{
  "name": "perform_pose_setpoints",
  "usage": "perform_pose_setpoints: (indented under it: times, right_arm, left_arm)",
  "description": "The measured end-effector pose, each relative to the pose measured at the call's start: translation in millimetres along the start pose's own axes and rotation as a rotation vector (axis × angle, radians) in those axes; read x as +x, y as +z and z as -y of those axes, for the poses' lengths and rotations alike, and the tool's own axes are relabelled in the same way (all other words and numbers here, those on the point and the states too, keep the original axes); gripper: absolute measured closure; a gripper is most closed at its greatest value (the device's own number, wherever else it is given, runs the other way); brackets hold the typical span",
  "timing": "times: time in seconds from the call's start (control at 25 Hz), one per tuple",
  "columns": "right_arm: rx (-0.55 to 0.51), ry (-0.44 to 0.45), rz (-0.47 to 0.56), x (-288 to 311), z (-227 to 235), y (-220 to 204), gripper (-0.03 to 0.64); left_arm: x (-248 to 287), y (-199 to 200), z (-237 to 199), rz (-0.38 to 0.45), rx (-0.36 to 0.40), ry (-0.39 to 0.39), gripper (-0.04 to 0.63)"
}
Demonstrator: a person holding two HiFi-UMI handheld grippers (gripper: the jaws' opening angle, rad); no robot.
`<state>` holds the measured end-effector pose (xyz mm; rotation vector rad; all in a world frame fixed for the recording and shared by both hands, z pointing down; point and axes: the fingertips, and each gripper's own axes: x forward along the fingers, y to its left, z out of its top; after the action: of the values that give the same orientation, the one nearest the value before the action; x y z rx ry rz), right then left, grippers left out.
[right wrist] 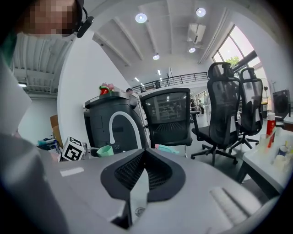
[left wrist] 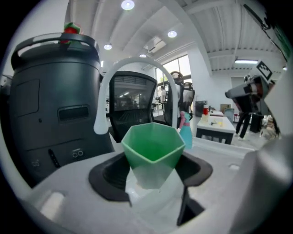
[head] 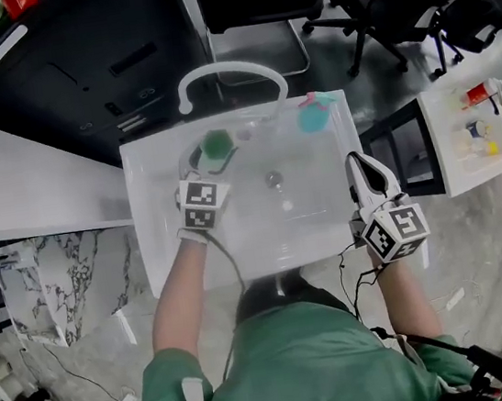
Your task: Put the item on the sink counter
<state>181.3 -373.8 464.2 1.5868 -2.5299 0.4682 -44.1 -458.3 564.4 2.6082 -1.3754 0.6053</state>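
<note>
black cabinet (head: 66, 68): big dark unit behind the sink's left side, nothing going on there

left gripper (head: 211, 157): reaching in over the back left of the sink, jaws spread wide and clamped on either side of the green cup

green cup (left wrist: 153, 145): faceted little thing, upright, mouth up, pinched between the left pads right by the foot of the faucet; can't tell if its bottom is on the counter or just above it

faucet (head: 228, 73): white arch at the back rim, curving over the basin

sink (head: 155, 208): white, rectangular, drain (head: 273, 180) about in the middle

spray bottle (head: 315, 114): teal, sitting on the back right corner of the sink counter

right gripper (head: 359, 163): hanging out at the sink's right edge, well apart from the cup, jaws pressed together with nothing in them

side table (head: 465, 142): white, off to the right, small bottles on it
</note>
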Motion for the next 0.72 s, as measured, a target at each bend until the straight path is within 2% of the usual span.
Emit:
perform_pose_setpoints:
  times: [0.32,0.72]
  right_arm:
    - [0.012,-0.043,-0.051,17.2,11.2,-16.8,0.624]
    - [0.014,-0.080,-0.098,11.3,21.9,-34.8,0.624]
  left_arm:
    - [54.7,-41.0,-12.6,-0.074,-0.003,-0.036,0.298]
    - [102.0,-77.8,-14.5,-0.134,0.015,-0.041,0.298]
